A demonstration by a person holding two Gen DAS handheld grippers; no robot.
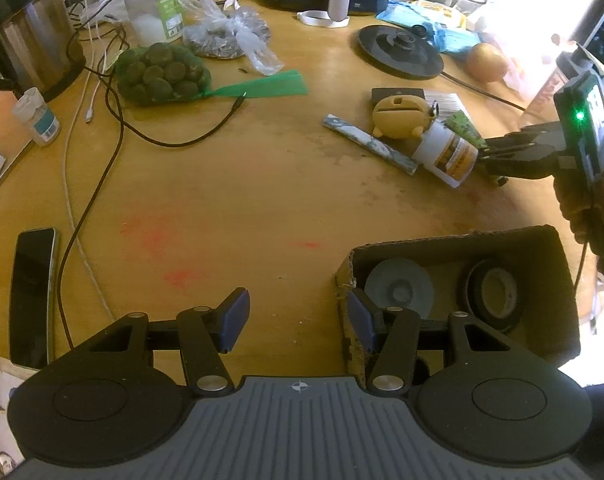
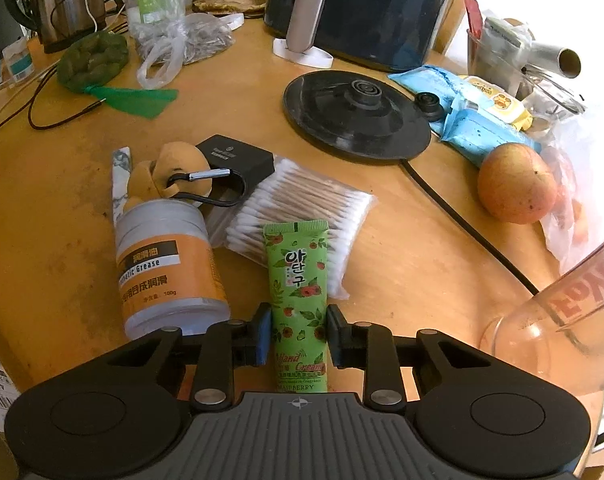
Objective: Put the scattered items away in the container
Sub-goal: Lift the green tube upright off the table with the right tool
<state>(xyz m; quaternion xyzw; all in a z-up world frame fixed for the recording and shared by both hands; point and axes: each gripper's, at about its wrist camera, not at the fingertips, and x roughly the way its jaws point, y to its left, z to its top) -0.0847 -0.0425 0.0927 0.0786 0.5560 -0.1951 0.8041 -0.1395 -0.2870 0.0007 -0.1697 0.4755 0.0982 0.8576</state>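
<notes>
My right gripper (image 2: 297,334) has its jaws on both sides of a green hand cream tube (image 2: 297,280) lying on the table, pads touching or nearly touching it. Beside the tube lie an orange grease jar (image 2: 167,268), a bag of cotton swabs (image 2: 302,208), a yellow pouch with a carabiner (image 2: 173,178), a black box (image 2: 237,156) and a marbled stick (image 2: 119,176). My left gripper (image 1: 297,320) is open and empty, its right finger at the wall of the cardboard box (image 1: 558,280), which holds a grey disc (image 1: 400,284) and a tape roll (image 1: 494,292). The right gripper also shows in the left wrist view (image 1: 490,152).
A kettle base (image 2: 354,116) with its cord, an apple (image 2: 516,184), blue packets (image 2: 474,116) and a clear cup (image 2: 562,320) are to the right. A phone (image 1: 31,296), cables (image 1: 97,168), netted green balls (image 1: 161,74) and a steel kettle (image 1: 25,28) are to the left.
</notes>
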